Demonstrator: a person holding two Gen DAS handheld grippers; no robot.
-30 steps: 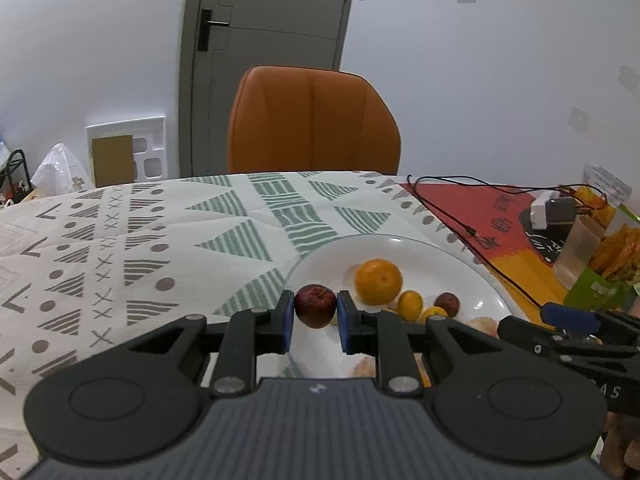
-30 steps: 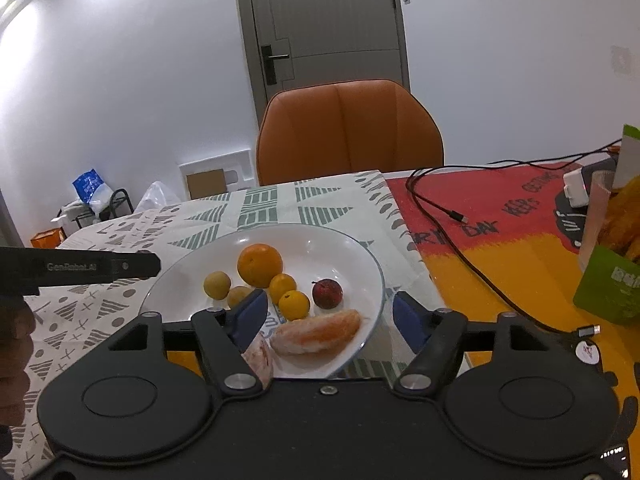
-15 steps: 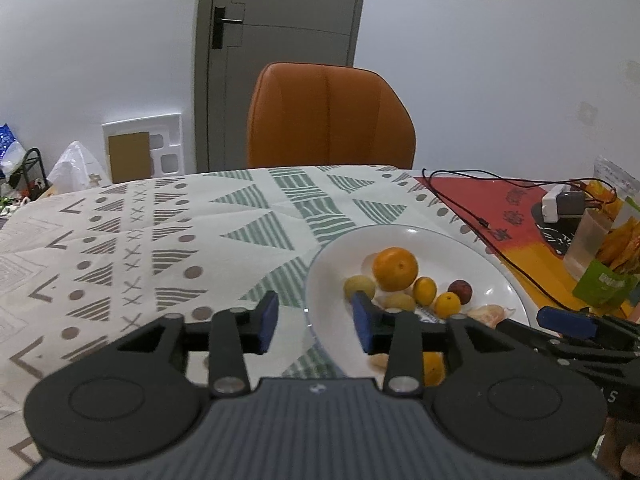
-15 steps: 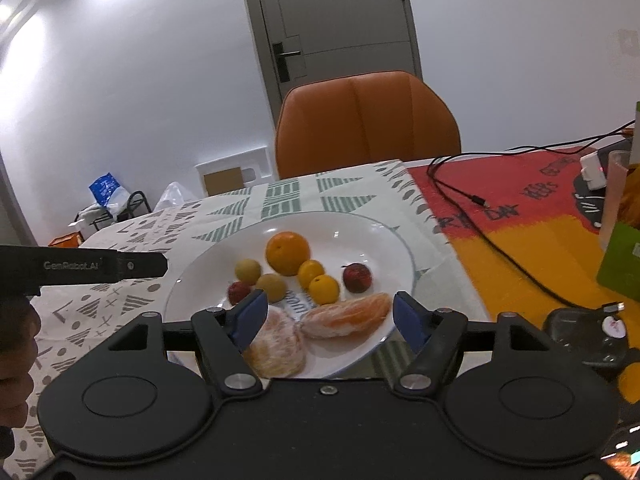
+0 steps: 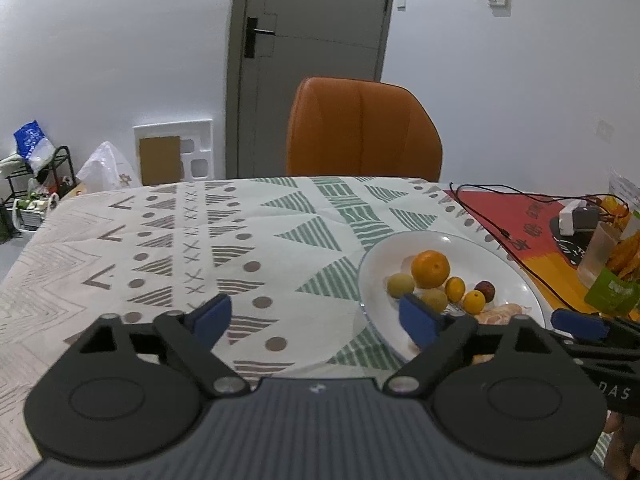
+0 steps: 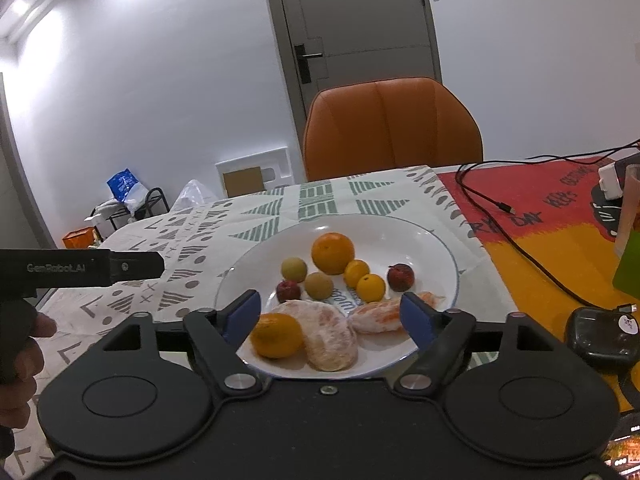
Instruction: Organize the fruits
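A white plate (image 6: 436, 248) (image 5: 500, 264) holds the fruit: a large orange (image 6: 333, 253) (image 5: 431, 269), small yellow and tan round fruits, a dark red fruit (image 6: 400, 277) on the right and another red one (image 6: 288, 290) on the left. At the near rim lie peeled citrus pieces (image 6: 332, 338) and a small orange (image 6: 276, 335). My left gripper (image 5: 316, 318) is open and empty, over the tablecloth just left of the plate. My right gripper (image 6: 332, 316) is open and empty, its fingers spread above the plate's near edge.
An orange chair (image 6: 392, 128) stands behind the table. A black cable (image 6: 516, 248) runs over the red and yellow mat (image 6: 532, 216) at the right, near a black device (image 6: 604, 336) and snack packets (image 5: 612, 280). A hand (image 6: 24, 344) holds the left gripper's handle.
The left gripper let go of the dark red fruit, which now lies on the plate, then opened wide and drew back to the left. The right gripper rose slightly, staying open.
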